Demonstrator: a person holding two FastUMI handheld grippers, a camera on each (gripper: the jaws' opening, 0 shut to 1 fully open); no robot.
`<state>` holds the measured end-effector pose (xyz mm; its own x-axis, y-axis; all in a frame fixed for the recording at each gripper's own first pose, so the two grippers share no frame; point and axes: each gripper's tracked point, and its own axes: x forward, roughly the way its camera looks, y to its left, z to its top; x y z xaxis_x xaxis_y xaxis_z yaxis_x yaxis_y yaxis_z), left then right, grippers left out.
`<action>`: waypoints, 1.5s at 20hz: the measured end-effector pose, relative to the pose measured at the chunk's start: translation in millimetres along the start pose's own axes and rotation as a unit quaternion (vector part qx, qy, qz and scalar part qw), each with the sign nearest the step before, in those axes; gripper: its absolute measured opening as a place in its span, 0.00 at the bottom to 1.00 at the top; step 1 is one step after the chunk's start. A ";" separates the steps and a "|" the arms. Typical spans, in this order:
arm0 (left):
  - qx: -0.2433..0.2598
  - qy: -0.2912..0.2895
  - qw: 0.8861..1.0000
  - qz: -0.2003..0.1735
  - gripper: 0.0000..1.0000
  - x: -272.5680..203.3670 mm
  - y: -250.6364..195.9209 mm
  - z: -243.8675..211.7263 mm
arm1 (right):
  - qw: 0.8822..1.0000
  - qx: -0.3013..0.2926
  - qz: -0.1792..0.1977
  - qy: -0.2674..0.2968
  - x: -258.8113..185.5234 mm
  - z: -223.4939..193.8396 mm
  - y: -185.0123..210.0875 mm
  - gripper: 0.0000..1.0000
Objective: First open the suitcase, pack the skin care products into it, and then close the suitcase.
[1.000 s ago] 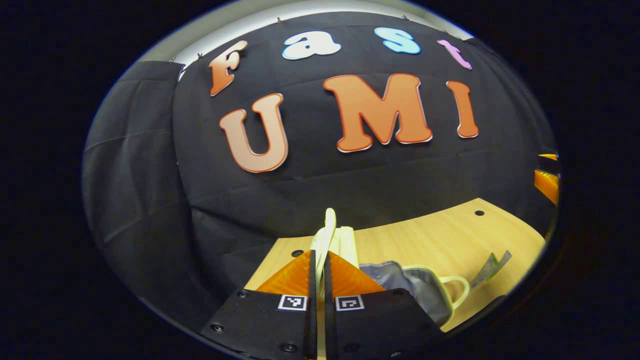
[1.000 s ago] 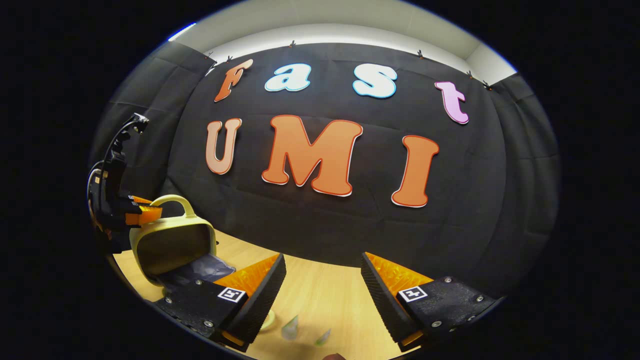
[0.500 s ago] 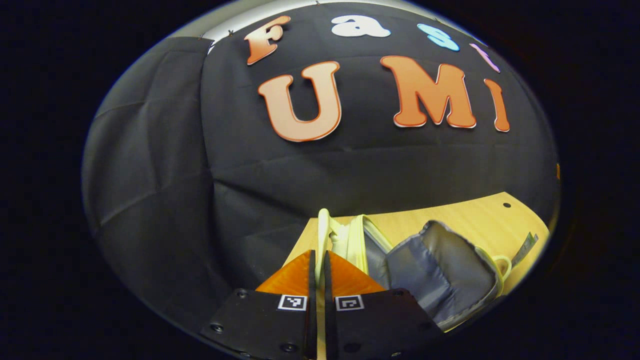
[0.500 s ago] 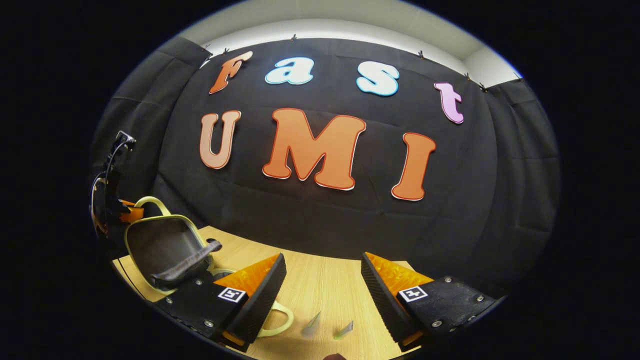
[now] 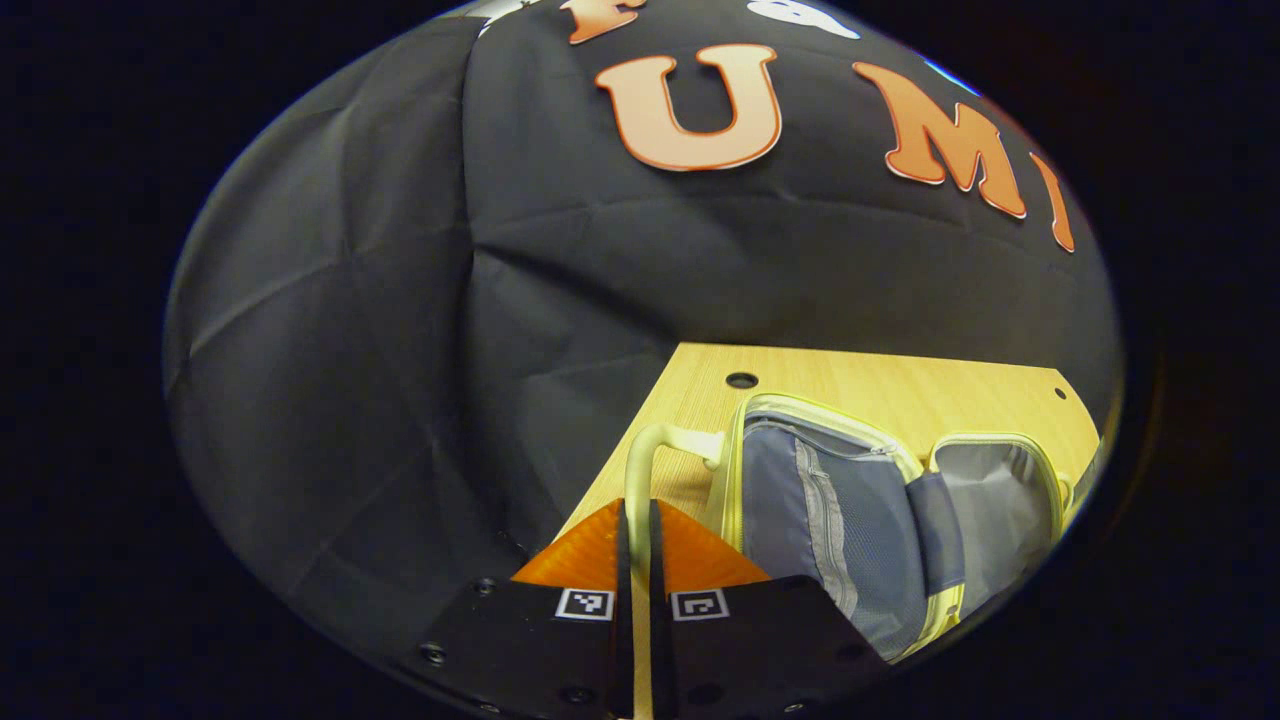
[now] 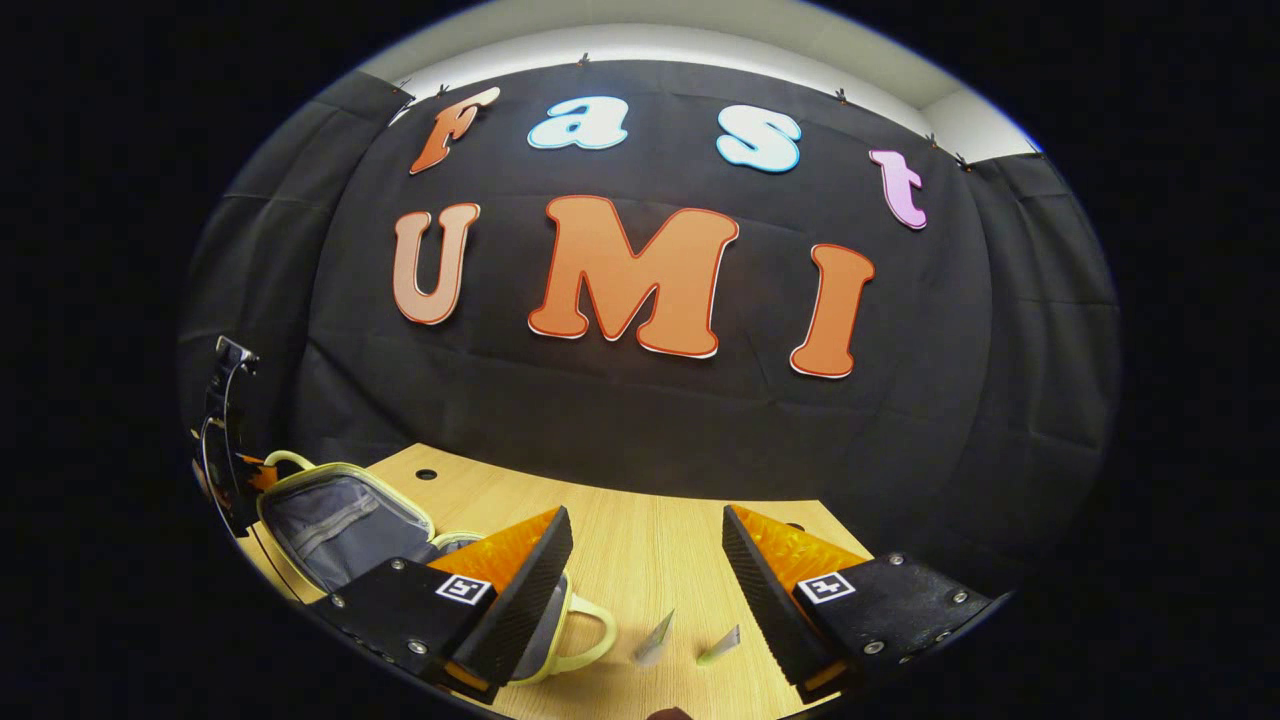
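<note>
A small pale-yellow suitcase [image 5: 830, 500] lies open on the wooden table, its grey lining and mesh pocket facing up. My left gripper [image 5: 637, 508] is shut on the thin yellow handle [image 5: 660, 436] of the near half. In the right gripper view the same suitcase [image 6: 335, 515] sits at the far left, with the left gripper [image 6: 228, 450] at its outer edge. My right gripper [image 6: 645, 560] hangs open above the table with nothing between its fingers. Two small skin care sachets [image 6: 655, 640] [image 6: 720, 646] lie on the table just below it.
The wooden table [image 6: 640, 520] has small round holes [image 5: 741, 380] near its back edge. The black cloth wall stands close behind the table. The suitcase's second handle [image 6: 592, 632] loops out beside my right gripper's left finger.
The left gripper has swung the suitcase half it holds by the handle down and outward, from upright to lying flat, so the case now lies open. The right gripper stays open.
</note>
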<state>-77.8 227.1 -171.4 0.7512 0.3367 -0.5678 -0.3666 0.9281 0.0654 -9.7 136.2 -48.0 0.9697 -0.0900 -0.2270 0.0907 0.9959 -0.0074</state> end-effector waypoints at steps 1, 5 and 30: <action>-0.004 0.003 1.000 0.017 0.07 -0.5 4.8 -2.5 | 1.000 0.004 0.001 0.000 -0.2 0.5 1.8 0.95; -0.005 -0.013 1.000 0.015 0.28 -4.5 -4.7 -0.2 | 1.000 0.017 0.002 -0.006 1.5 4.2 -0.7 0.95; 0.176 -0.097 0.927 -0.318 0.99 -181.3 -474.7 -34.0 | 0.999 -0.015 0.029 0.043 -7.0 -64.5 -147.1 0.96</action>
<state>-58.7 -279.9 -127.4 0.8507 -0.3055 -0.4278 0.3599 0.9316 0.0506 -44.5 -8.8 -108.1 0.9497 -0.0314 -0.3116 0.0266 0.9995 -0.0197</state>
